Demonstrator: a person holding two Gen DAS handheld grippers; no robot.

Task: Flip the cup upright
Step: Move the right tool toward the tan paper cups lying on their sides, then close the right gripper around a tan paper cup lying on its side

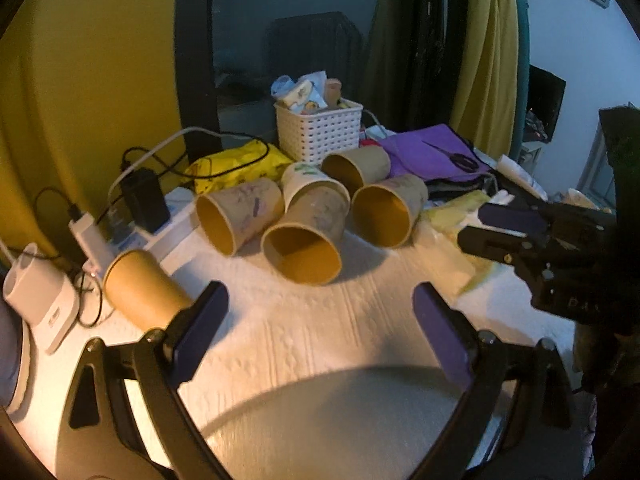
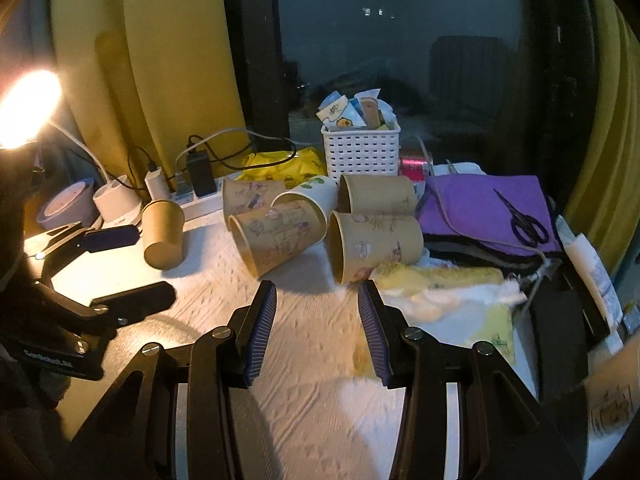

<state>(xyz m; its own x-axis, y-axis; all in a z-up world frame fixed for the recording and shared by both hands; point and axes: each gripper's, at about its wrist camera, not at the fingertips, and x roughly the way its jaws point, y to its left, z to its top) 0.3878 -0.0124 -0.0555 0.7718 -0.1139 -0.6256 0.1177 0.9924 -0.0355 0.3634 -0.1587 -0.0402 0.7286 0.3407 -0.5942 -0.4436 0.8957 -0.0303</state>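
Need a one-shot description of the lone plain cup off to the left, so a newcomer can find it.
Start at the white lattice basket at the back of the table, then go to the cluster of printed paper cups lying in front of it. Left of that cluster, near the white power strip, is the plain brown cup: no print, standing apart, base toward the camera.

White basket [image 1: 319,133], scissors [image 2: 525,219], purple cloth [image 2: 480,208]
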